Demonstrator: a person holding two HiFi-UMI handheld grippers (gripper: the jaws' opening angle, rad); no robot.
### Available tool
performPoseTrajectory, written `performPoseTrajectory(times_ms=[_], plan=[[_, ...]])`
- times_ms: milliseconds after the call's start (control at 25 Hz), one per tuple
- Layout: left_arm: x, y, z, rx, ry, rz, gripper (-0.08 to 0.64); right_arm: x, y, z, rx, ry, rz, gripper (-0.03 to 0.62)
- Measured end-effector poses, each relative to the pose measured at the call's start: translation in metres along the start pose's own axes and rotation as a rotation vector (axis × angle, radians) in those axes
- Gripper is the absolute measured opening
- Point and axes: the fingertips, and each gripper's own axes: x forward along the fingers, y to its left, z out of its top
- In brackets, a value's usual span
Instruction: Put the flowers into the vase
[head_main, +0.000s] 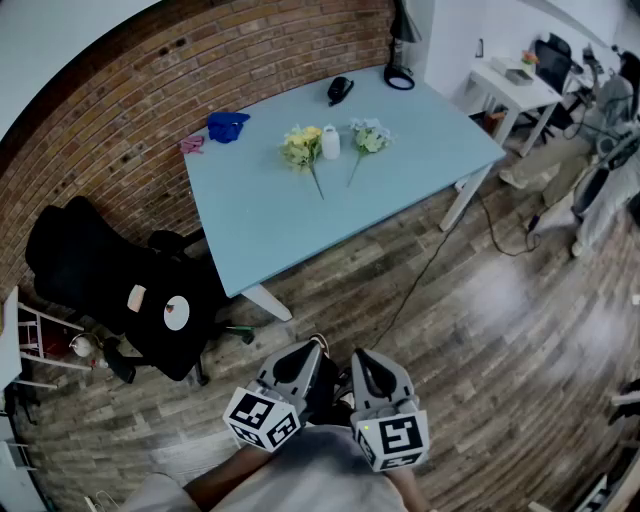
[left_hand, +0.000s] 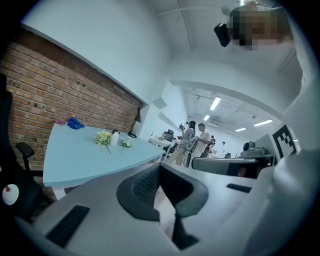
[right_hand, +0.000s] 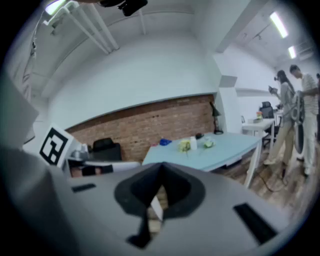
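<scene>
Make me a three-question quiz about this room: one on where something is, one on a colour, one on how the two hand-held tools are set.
1. Where does the white vase stand?
A. on the floor
B. on a chair seat
C. on the table, between the yellow bunch and the pale bunch

2. What colour is the crumpled cloth at the table's edge by the brick wall?
A. orange
B. blue
C. green

3. How are the left gripper and right gripper set?
A. both shut and empty
B. both wide open
C. each clamped on a flower stem

Answers: 1 C, the head view shows the vase upright with a bunch on each side; 2 B, the cloth is plainly blue against the paler table; 3 A, each gripper view shows its jaws together with nothing between them.
</scene>
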Motion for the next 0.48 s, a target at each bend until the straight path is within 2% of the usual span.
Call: performPoseTrajectory(times_ms=[480], plan=[[0.046,0.032,0.028,0.009,0.012,0.006,0.018,0.051,-0.020,0.033,-0.025,-0.020,0.000,0.023]])
